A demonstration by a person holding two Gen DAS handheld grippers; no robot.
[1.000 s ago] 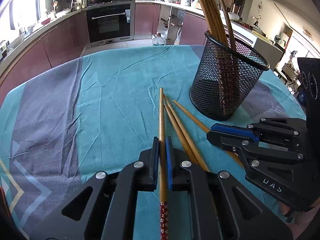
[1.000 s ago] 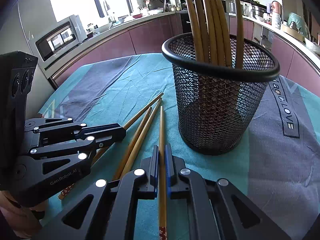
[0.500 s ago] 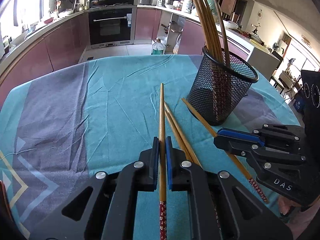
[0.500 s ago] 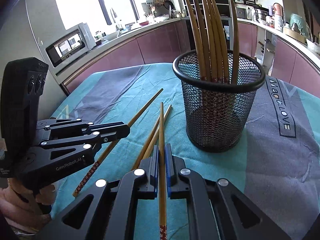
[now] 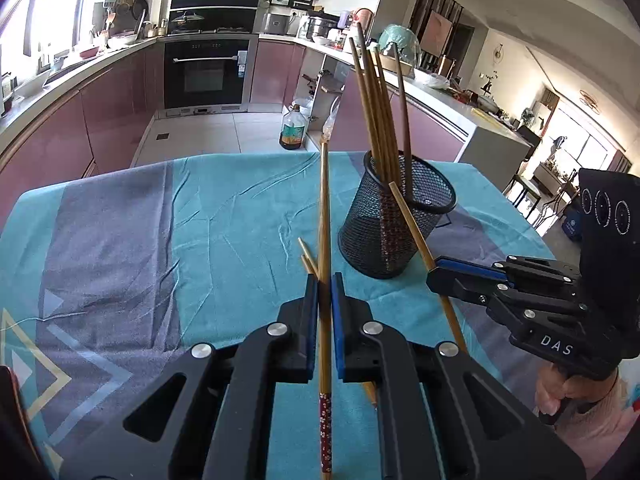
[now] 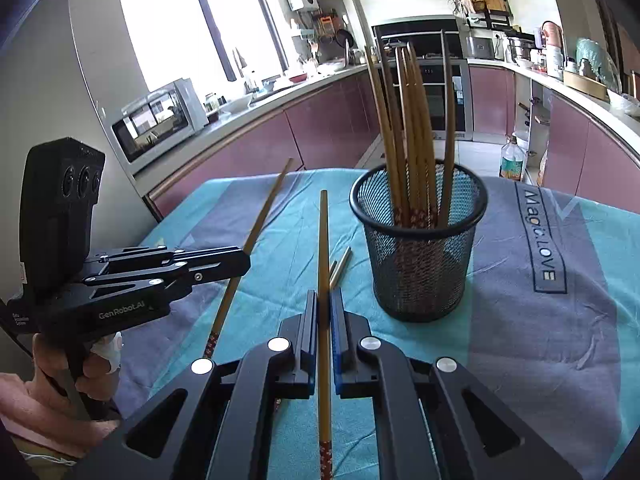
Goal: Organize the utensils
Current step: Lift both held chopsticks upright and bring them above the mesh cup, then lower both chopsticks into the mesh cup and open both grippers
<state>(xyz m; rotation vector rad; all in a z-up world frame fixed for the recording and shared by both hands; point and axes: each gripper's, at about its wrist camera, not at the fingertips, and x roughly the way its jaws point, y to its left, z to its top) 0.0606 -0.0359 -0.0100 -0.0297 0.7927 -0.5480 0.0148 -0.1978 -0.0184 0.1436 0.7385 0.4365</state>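
Both grippers have risen off the cloth since a moment ago, each carrying its chopstick up with it, and the black mesh holder (image 5: pixel 396 228) now sits farther ahead of the fingers than before.

From the left: the left gripper (image 5: pixel 324 292) is clamped on one bamboo chopstick (image 5: pixel 324 208), which runs straight out between the blue pads, its patterned red end trailing back under the camera and cut off at the frame edge. Just ahead of those fingertips two loose chopsticks (image 5: pixel 307 258) lie on the teal tablecloth (image 5: pixel 224 224); only their tips show, the rest hidden under the gripper body.

To the right, the right gripper (image 6: pixel 324 300) is likewise pinched on a single chopstick (image 6: pixel 323 240), pointing forward and left of the holder. Through the left camera this chopstick crosses in front of the holder's wall.

The holder stands upright ahead and right of both sets of fingers. Some six chopsticks stand in it; they overlap, so the count is uncertain.
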